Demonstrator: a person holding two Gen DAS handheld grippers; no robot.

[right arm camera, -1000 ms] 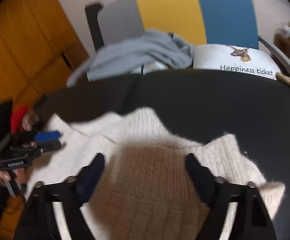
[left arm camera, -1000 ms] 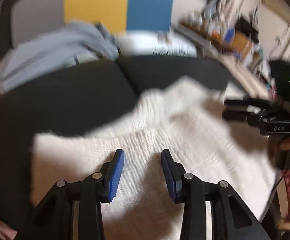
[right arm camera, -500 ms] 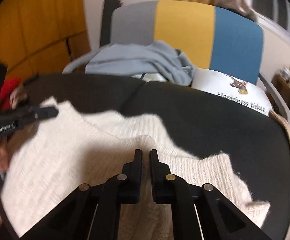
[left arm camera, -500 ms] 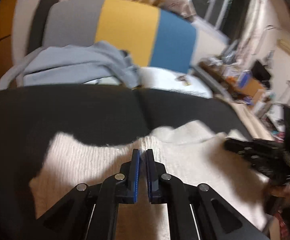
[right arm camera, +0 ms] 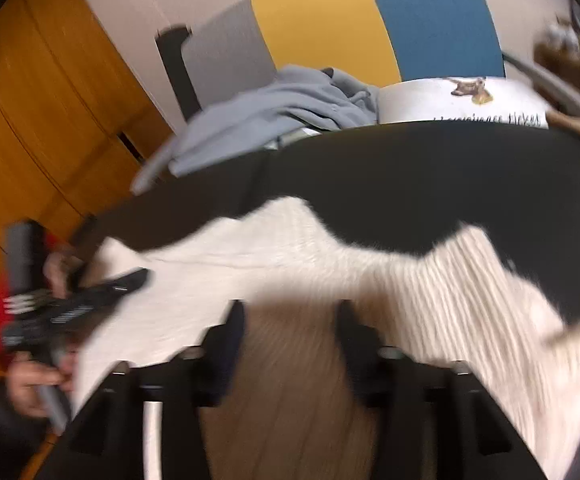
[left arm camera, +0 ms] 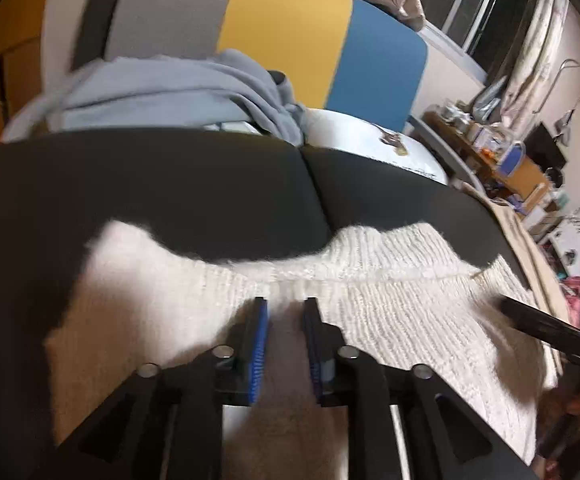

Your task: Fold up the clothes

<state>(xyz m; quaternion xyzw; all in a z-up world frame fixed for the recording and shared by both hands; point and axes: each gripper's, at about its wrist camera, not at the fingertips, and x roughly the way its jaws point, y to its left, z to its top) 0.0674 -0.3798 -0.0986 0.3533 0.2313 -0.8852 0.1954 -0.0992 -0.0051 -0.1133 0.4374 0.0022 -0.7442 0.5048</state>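
**A:** Where's the sweater?

**B:** The cream knitted sweater (left arm camera: pixel 390 304) lies spread on the black padded bench (left arm camera: pixel 169 188), toward the bench's near edge. Its ribbed collar points at the far edge, and a wide strip of bare black padding runs between the collar and that edge.

**A:** And the left gripper?

**B:** The left gripper (left arm camera: pixel 285 312) is angled down over the knit just below the collar seam. Its jaws are opening, with only a narrow gap so far. The blue pads (left arm camera: pixel 259 332) stand either side of a small ridge of wool, but I can't see them pressing on it.

**A:** The right one?

**B:** The right gripper (right arm camera: pixel 292 312) is opening too, and stands much wider. It sits over the sweater's middle, with shadowed knit between the fingers and nothing pinched. That view is blurred, so finer detail is lost.

**A:** Can each camera see the other gripper?

**B:** Yes. In the left view the right gripper's black finger pokes in over the sweater's right edge. In the right view the left gripper lies at the sweater's left corner, with a hand (right arm camera: pixel 35 384) around its handle.

**A:** Anything beyond the bench?

**B:** A chair (left arm camera: pixel 281 40) with a grey, yellow and blue back stands past the far edge. A crumpled pale-blue garment (left arm camera: pixel 161 92) and a white printed cloth (right arm camera: pixel 462 100) lie side by side on it.
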